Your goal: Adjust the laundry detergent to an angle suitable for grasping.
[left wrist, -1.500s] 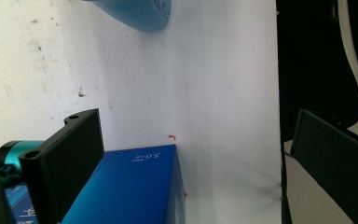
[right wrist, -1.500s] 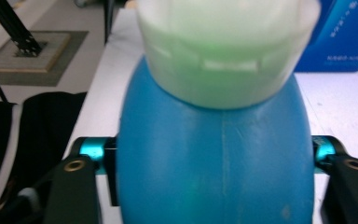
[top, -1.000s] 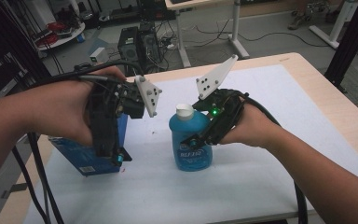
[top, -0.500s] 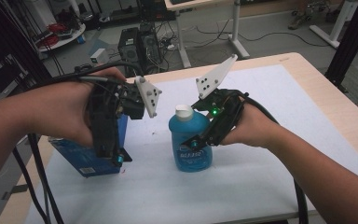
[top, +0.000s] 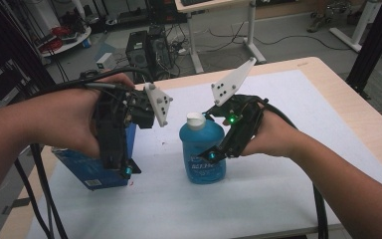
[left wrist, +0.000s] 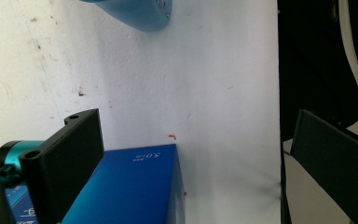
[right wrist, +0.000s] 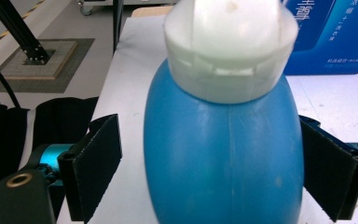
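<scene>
A blue bottle with a white cap stands upright on the white table cover. My right gripper reaches it from the right. In the right gripper view the bottle sits between the jaws of the right gripper, which have just been opening. A gap shows at the left pad. My left gripper points down over a blue box. In the left gripper view the left gripper is wide open, and the box lies close to one jaw.
The white cover spreads over a wooden table. The box stands near the table's left edge. Beyond the far edge are a computer tower, cables and desk legs on the floor. Black cables trail from both grippers.
</scene>
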Demonstrator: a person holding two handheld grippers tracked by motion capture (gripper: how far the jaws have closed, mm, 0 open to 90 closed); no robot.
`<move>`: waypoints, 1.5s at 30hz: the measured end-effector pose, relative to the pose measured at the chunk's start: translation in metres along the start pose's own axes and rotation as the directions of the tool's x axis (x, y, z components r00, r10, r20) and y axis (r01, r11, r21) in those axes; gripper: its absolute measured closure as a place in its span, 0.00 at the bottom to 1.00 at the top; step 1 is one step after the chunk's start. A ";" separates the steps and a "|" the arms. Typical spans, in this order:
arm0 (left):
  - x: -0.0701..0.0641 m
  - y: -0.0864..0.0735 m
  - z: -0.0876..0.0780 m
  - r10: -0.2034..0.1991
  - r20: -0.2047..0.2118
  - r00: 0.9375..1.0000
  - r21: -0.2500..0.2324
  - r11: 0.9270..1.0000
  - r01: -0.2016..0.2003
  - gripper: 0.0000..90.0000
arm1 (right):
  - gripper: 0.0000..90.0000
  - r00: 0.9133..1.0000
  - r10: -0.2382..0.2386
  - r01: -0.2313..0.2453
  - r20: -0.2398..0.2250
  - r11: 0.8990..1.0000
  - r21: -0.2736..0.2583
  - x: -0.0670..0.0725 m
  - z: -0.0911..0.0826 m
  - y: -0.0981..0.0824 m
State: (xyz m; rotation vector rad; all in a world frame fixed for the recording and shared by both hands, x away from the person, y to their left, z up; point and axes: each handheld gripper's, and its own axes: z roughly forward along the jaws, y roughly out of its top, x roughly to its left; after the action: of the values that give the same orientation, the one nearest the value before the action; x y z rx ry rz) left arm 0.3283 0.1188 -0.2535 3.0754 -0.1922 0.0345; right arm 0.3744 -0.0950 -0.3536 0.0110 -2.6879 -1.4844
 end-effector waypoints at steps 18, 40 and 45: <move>-0.001 0.002 -0.001 0.000 -0.001 1.000 -0.002 1.000 0.000 0.03 | 0.01 1.000 0.015 -0.016 0.016 0.998 0.066 0.002 -0.026 0.004; 0.005 0.002 0.002 -0.003 0.003 1.000 0.003 1.000 0.003 0.03 | 0.01 1.000 0.014 -0.005 -0.010 0.806 0.592 0.017 -0.092 0.065; 0.006 0.004 0.002 -0.004 0.004 1.000 -0.002 1.000 0.004 0.03 | 0.01 1.000 0.008 -0.004 -0.002 0.733 0.681 0.023 -0.103 0.078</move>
State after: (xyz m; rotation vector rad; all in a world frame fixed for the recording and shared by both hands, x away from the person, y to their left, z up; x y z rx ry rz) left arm 0.3341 0.1141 -0.2550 3.0740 -0.1855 0.0287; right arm 0.3608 -0.1415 -0.2314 0.0447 -3.0441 -0.3982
